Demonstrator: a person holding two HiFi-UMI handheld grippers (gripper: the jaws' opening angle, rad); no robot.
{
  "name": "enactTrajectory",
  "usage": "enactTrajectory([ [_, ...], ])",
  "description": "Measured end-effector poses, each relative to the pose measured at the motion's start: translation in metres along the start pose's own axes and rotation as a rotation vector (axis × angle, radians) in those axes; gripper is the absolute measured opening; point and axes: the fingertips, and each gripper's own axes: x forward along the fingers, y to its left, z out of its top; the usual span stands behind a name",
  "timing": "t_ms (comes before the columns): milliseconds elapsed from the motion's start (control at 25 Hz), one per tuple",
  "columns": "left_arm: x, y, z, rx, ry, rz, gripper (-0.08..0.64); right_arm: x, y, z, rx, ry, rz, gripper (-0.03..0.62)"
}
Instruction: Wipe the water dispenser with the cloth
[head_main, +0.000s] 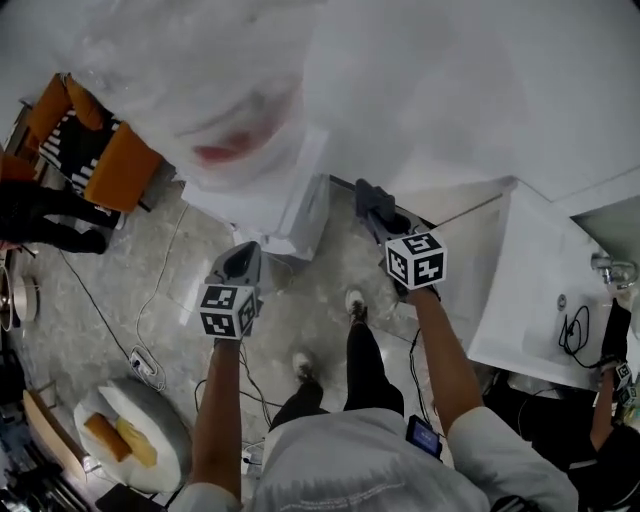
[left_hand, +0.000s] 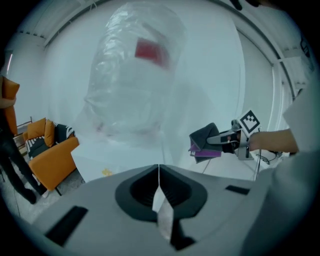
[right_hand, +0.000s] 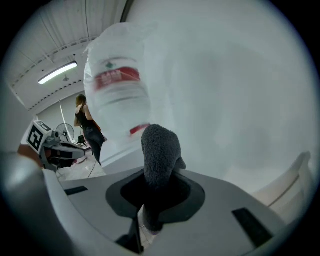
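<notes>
There are two grippers and one cloth. The right gripper (right_hand: 150, 212) pinches the dark grey cloth (right_hand: 159, 150) between its jaws. The cloth is folded into a thick roll; its long axis runs along the jaws, and its rounded end points forward, toward the one water dispenser (head_main: 292, 215). From the head view, this gripper (head_main: 375, 205) holds the cloth (head_main: 370, 195) near the right side of the dispenser; whether it touches I cannot tell. The left gripper (left_hand: 159, 192) has its jaws pressed together with nothing between, and it hangs in front of the dispenser. One clear bottle (left_hand: 135, 75) with a red label stands on the dispenser. One orange armchair (head_main: 115, 165) is left of the dispenser.
</notes>
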Motion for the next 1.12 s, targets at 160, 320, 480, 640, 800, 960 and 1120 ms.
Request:
enactTrajectory([
  [160,0.018,0.012,-0.022,-0.051,0.043,0.022,0.018,0.054,-0.020,-0.025,-0.007,0.077,0.013,0.061],
  [320,0.027,0.019,-0.043,-0.110,0.071,0.054,0.017,0.110,-0.042,-0.051,0.016,0.148,0.020,0.061],
  [480,0.029,0.026,-0.055,-0.143,0.072,0.089,0.017,0.168,-0.049,-0.064,0.073,0.195,0.053,0.061],
  [640,0.028,0.026,-0.069,-0.161,0.083,0.101,0.018,0.208,-0.059,-0.061,0.143,0.192,0.034,0.061],
  [800,0.031,0.031,-0.078,-0.183,0.087,0.110,0.018,0.243,-0.069,-0.057,0.112,0.201,0.006,0.061],
  [960,0.037,0.034,-0.089,-0.196,0.092,0.104,0.018,0.255,-0.055,-0.058,0.119,0.182,0.033,0.061],
  [1120,0.037,0.031,-0.094,-0.188,0.089,0.084,0.017,0.239,-0.030,-0.063,0.076,0.142,0.114,0.060],
])
